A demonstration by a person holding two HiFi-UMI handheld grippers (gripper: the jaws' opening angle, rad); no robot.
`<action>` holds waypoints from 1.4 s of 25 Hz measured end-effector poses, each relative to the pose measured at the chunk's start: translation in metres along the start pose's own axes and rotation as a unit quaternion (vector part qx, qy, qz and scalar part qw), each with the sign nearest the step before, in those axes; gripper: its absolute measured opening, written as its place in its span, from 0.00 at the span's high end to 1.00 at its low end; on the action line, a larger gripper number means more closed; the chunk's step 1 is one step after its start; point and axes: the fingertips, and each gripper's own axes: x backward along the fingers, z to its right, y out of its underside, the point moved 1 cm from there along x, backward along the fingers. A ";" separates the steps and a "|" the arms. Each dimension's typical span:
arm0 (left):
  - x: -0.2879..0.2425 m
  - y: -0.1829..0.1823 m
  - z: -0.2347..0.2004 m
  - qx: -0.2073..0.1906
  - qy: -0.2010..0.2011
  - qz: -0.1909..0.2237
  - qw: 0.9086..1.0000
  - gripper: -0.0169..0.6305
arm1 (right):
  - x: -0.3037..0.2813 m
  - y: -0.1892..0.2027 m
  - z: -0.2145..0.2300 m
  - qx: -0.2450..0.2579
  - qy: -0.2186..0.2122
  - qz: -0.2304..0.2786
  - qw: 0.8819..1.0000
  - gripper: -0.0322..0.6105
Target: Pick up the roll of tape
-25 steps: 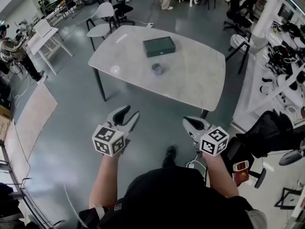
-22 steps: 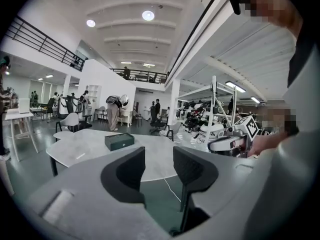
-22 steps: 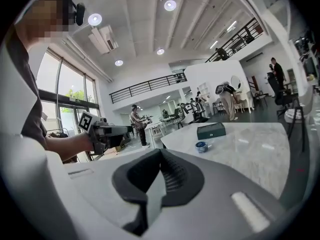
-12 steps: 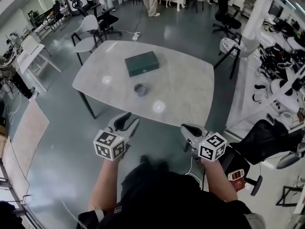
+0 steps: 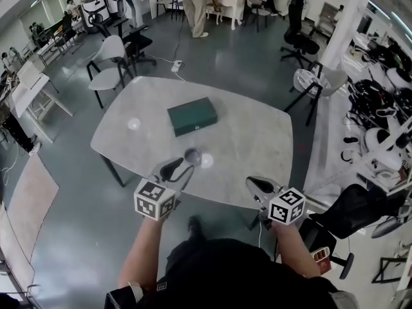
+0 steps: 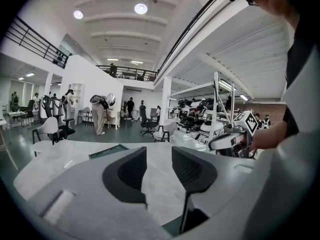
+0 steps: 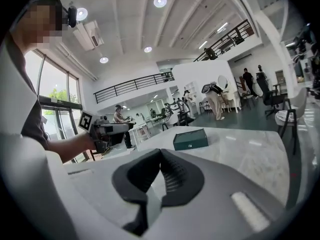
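Observation:
The roll of tape (image 5: pixel 192 156), small and grey, lies on the white marble table (image 5: pixel 257 140) near its front edge. Behind it sits a dark green box (image 5: pixel 192 116), also seen in the left gripper view (image 6: pixel 107 151) and the right gripper view (image 7: pixel 190 139). My left gripper (image 5: pixel 177 167) (image 6: pixel 159 151) hovers just short of the tape. Its jaws are apart and closing, with nothing between them. The jaws hide the tape in the left gripper view. My right gripper (image 5: pixel 255 185) (image 7: pixel 161 154) is at the table's front edge, to the right of the tape, with its tips touching and empty.
White chairs (image 5: pixel 109 50) stand at the table's far left and another chair (image 5: pixel 309 82) at its right. Shelves of equipment (image 5: pixel 380 89) line the right wall. A dark bag (image 5: pixel 351 205) lies on the floor at my right. People stand at the room's far end.
The table has come much closer in the head view. Both grippers moved from over the floor up to the table's front edge, the left one nearly reaching the tape.

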 end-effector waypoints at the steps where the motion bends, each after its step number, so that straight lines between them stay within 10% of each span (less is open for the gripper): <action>1: -0.005 -0.003 -0.017 -0.004 0.004 0.000 1.000 0.72 | -0.019 -0.011 0.002 0.000 0.001 0.003 1.000 0.95; 9: -0.039 0.004 -0.117 -0.021 0.034 -0.039 0.998 0.71 | -0.134 -0.055 0.007 0.013 -0.010 -0.003 1.000 0.95; 20: -0.105 0.046 -0.150 0.001 0.057 -0.104 0.993 0.65 | -0.169 -0.063 0.069 -0.014 -0.008 -0.030 0.999 0.95; 35: -0.171 0.157 -0.133 -0.067 0.137 -0.263 0.953 0.62 | -0.163 -0.035 0.100 -0.037 -0.001 -0.067 0.997 0.95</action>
